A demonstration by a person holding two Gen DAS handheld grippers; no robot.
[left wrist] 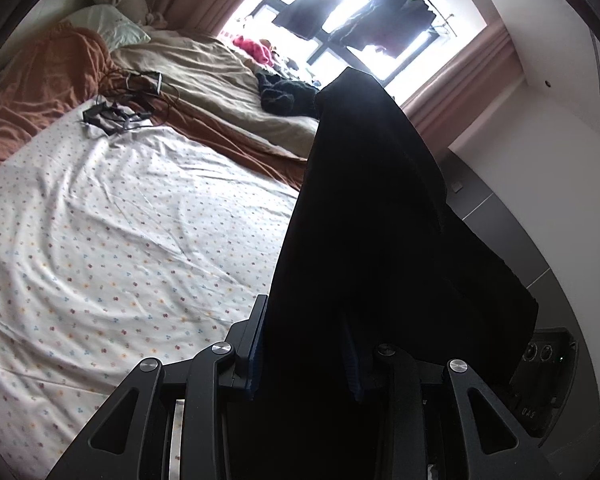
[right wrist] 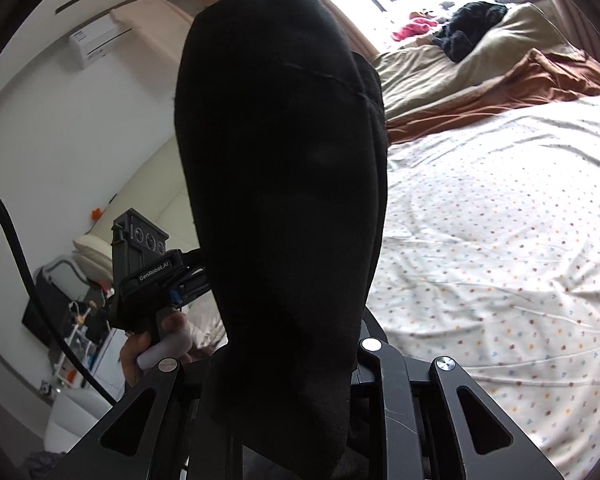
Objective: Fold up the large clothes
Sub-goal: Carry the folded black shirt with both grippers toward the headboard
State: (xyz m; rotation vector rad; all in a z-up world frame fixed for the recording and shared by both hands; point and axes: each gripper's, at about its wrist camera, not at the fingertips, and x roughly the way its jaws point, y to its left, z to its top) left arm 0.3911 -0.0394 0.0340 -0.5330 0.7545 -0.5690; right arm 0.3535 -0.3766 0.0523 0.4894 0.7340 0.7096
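The black garment (left wrist: 364,216) hangs in the air between both hands, above the flower-print bed sheet (left wrist: 112,216), which lies clear of it from about 9 to 10 o'clock in the left wrist view and at about 3 o'clock in the right. The left gripper (left wrist: 304,344) pinches one part of the cloth and the right gripper (right wrist: 288,364) another, each with its jaws pressed onto the fabric. The cloth rises toward 12 o'clock from each, so its long axis seems to run away from the grippers. Laying it flat on the sheet looks like a job for both hands equally.
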